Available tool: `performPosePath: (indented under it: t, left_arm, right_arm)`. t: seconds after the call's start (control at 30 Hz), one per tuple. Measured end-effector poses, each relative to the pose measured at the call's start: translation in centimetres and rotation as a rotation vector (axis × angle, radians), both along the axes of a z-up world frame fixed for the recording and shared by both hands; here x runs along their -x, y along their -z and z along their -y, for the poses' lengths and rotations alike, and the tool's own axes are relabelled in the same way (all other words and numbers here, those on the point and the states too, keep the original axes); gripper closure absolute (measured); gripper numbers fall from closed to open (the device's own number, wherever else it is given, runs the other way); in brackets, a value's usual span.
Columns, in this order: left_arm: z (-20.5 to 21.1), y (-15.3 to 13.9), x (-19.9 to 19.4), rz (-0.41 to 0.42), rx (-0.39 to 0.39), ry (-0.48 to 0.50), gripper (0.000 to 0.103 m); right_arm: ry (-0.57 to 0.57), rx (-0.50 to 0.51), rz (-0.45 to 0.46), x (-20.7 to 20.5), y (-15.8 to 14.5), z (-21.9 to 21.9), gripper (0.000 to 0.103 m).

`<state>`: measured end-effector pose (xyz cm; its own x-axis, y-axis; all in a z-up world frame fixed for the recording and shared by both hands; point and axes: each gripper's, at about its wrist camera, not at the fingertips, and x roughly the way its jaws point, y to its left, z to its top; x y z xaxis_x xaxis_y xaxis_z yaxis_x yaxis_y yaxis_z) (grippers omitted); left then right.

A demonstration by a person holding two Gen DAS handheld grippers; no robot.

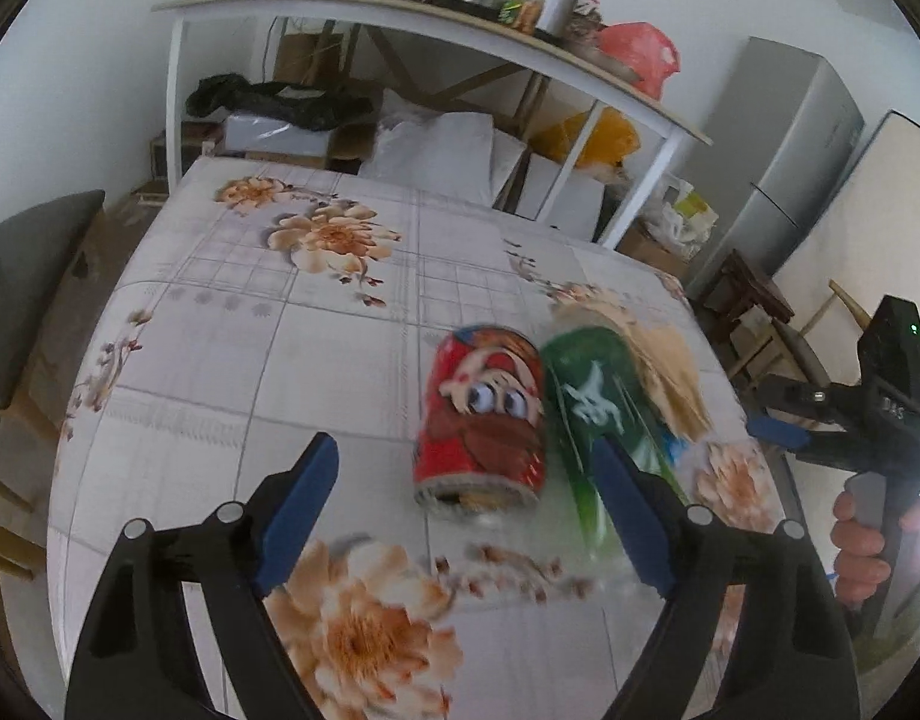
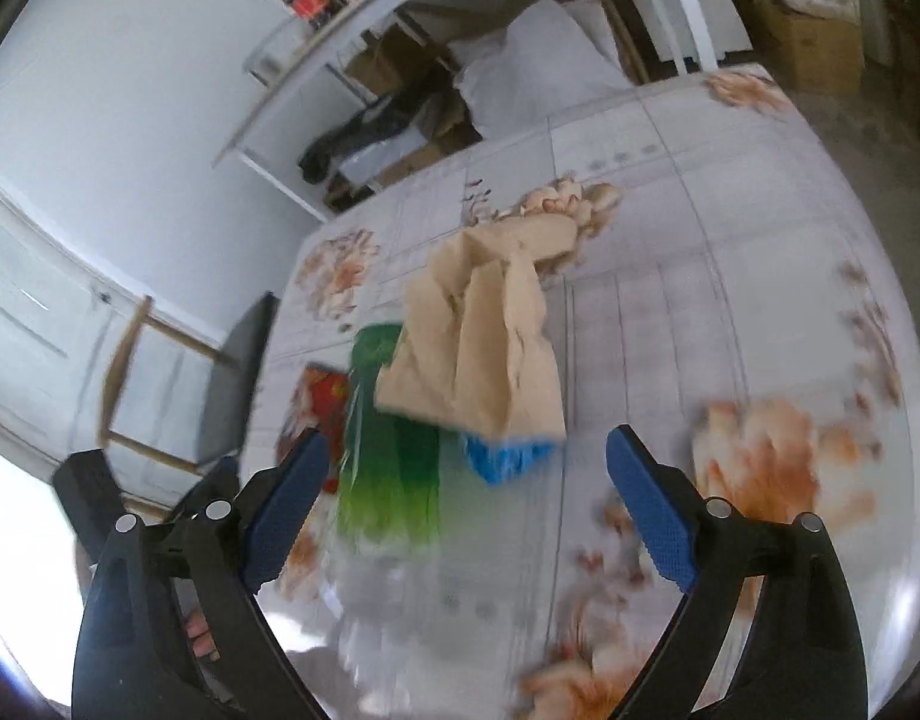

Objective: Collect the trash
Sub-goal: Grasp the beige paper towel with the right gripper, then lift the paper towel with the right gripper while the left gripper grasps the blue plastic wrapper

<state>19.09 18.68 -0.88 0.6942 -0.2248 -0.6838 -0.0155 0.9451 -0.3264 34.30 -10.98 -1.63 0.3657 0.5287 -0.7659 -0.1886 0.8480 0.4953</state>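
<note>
A red can with a cartoon face (image 1: 481, 414) lies on its side on the flowered tablecloth (image 1: 249, 324). A green plastic bottle (image 1: 592, 402) lies right beside it, and a crumpled brown paper bag (image 1: 670, 372) lies behind that. My left gripper (image 1: 466, 516) is open, just short of the can. In the right wrist view the paper bag (image 2: 484, 336), the green bottle (image 2: 393, 456), a blue scrap (image 2: 508, 456) and the red can (image 2: 324, 402) lie ahead of my open right gripper (image 2: 466, 504). The right gripper also shows in the left wrist view (image 1: 778, 429).
A white shelf table (image 1: 399, 18) with jars and a metal pot stands behind the table, with boxes and bags under it. A dark chair (image 1: 21, 288) stands at the left. A grey fridge (image 1: 802, 156) stands at the right.
</note>
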Motion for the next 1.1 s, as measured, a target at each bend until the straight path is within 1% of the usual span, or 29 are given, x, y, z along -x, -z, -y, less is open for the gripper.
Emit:
performPosePath:
  t: [0.07, 0.17, 0.23, 0.3, 0.37, 0.43, 0.47, 0.53, 0.57, 0.63, 0.73, 0.9, 1.03, 1.1]
  left_arm:
    - [-0.2, 0.2, -0.8, -0.001, 0.018, 0.002, 0.019]
    - [-0.4, 0.6, -1.6, -0.014, 0.012, -0.005, 0.020]
    - [-0.4, 0.6, -1.5, -0.007, 0.010, -0.003, 0.020]
    - [-0.3, 0.6, -1.1, 0.009, 0.008, 0.012, 0.020]
    - [-0.3, 0.6, -0.5, 0.025, 0.010, 0.031, 0.020]
    - [-0.2, 0.6, 0.0, 0.031, 0.007, 0.042, 0.020]
    - [-0.1, 0.5, 0.3, 0.039, 0.008, 0.052, 0.020]
    - [0.0, 0.3, 0.7, 0.050, 0.013, 0.065, 0.020]
    - [0.1, 0.2, 1.0, 0.059, 0.018, 0.073, 0.020]
    - [0.3, -0.1, 1.5, 0.073, 0.024, 0.088, 0.020]
    - [0.9, -0.6, 2.1, 0.093, 0.024, 0.114, 0.020]
    - [2.5, -1.2, 3.2, 0.122, 0.029, 0.167, 0.020]
    - [3.9, -1.7, 3.9, 0.144, 0.039, 0.215, 0.020]
    - [4.7, -1.8, 4.2, 0.151, 0.046, 0.239, 0.020]
  right_arm:
    - [-0.043, 0.049, 0.007, -1.0, 0.2, -1.3, 0.014]
    - [-0.098, 0.114, 0.004, -2.5, 1.4, -3.0, 0.014]
    - [-0.112, 0.153, 0.009, -3.3, 2.0, -3.6, 0.014]
    - [-0.118, 0.172, 0.016, -3.8, 2.4, -3.7, 0.014]
    - [-0.109, 0.160, 0.006, -4.1, 2.8, -3.3, 0.023]
    - [-0.085, 0.141, -0.021, -4.4, 3.4, -2.5, 0.036]
    - [-0.074, 0.131, -0.032, -4.6, 3.7, -2.2, 0.040]
    - [-0.053, 0.120, -0.049, -4.6, 4.2, -1.6, 0.059]
    - [-0.042, 0.115, -0.051, -4.5, 4.2, -1.3, 0.063]
    - [-0.021, 0.099, -0.045, -4.1, 4.0, -0.6, 0.081]
    - [0.012, 0.073, -0.017, -3.3, 3.0, 0.6, 0.090]
    - [0.044, 0.054, 0.065, -0.3, 0.3, 3.0, 0.094]
    - [0.030, 0.092, 0.143, 2.8, -1.8, 4.0, 0.095]
    - [0.018, 0.095, 0.155, 4.1, -2.3, 4.4, 0.095]
